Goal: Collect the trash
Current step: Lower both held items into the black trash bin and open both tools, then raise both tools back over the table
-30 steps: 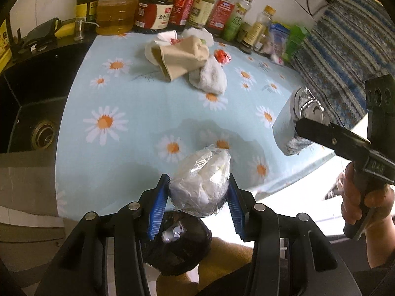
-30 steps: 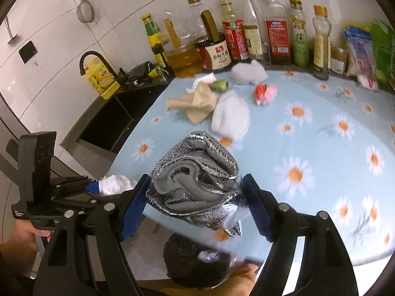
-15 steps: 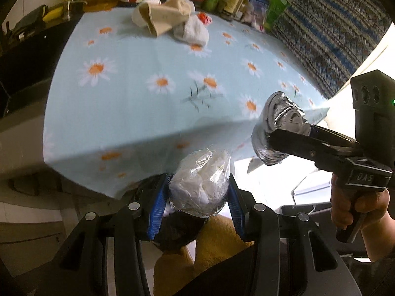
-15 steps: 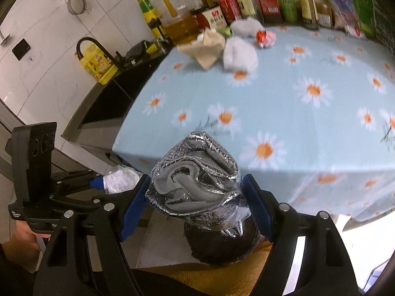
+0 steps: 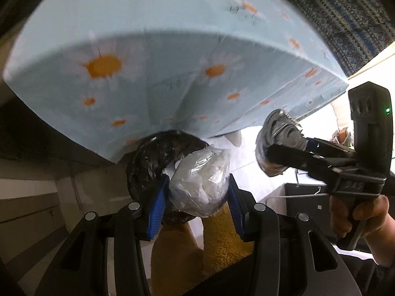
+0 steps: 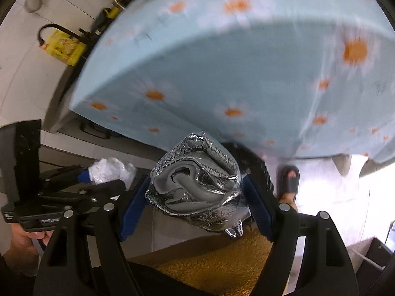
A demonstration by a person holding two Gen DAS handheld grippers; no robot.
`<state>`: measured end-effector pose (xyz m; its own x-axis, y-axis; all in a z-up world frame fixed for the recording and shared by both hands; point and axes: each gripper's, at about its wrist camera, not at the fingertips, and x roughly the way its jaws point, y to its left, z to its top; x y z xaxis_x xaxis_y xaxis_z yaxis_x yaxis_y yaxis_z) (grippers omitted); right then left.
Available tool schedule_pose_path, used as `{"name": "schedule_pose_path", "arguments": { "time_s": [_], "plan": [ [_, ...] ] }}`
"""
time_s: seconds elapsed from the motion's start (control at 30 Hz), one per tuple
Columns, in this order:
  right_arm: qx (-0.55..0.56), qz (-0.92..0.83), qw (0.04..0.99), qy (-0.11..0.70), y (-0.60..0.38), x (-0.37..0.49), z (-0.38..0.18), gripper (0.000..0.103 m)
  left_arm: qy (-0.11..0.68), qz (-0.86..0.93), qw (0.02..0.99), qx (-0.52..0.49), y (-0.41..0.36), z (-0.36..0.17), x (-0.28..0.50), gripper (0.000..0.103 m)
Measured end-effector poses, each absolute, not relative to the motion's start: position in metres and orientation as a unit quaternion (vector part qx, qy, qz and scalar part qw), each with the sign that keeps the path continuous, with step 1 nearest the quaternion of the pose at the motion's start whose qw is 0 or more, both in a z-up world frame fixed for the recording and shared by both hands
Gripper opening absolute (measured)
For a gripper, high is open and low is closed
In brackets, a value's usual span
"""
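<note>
My left gripper [image 5: 197, 192] is shut on a crumpled clear plastic bag of white tissue [image 5: 201, 182], held just above the black-lined trash bin [image 5: 153, 157] below the table edge. My right gripper [image 6: 195, 190] is shut on a crumpled silver foil bag [image 6: 197, 180], also below the table edge, with the bin's black liner [image 6: 256, 170] right behind it. The right gripper with the foil bag [image 5: 279, 138] shows at the right of the left wrist view. The left gripper with the tissue bag [image 6: 111, 170] shows at the left of the right wrist view.
The table with the blue daisy cloth [image 5: 172, 49] overhangs close above both grippers. Yellow fuzzy trousers [image 5: 217, 241] lie under the grippers. A foot in a black sandal [image 6: 288, 182] stands on the pale floor. A yellow bottle [image 6: 64, 49] stands by the sink.
Both grippers have dropped from above the tabletop to below its front edge, closer to the black bin, each still holding its trash. The view is motion-blurred.
</note>
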<state>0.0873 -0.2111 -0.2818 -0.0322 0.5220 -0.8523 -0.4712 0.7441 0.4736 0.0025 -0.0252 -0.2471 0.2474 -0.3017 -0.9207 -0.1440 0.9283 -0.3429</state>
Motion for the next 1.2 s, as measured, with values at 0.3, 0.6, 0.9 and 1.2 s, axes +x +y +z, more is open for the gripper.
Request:
{"name": "schedule_pose_path", "arguments": {
  "time_s": [0.3, 0.6, 0.9, 1.2],
  "plan": [
    [0.025, 0.327, 0.669, 0.667, -0.201, 0.084, -0.347, 0.076, 0.643, -0.051, 0.744, -0.177, -0.026, -0.303, 0.007, 0.044],
    [0.079, 0.289, 0.63, 0.717, -0.202, 0.087, -0.414, 0.076, 0.689, -0.023, 0.698, -0.193, -0.015, -0.388, 0.006, 0.044],
    [0.154, 0.263, 0.605, 0.735, -0.21, 0.098, -0.435, 0.088, 0.698, -0.004, 0.687, -0.199, -0.011, -0.402, 0.008, 0.062],
    [0.174, 0.262, 0.602, 0.733, -0.222, 0.108, -0.423, 0.091, 0.688, 0.004, 0.69, -0.225, 0.002, -0.395, 0.005, 0.075]
  ]
}}
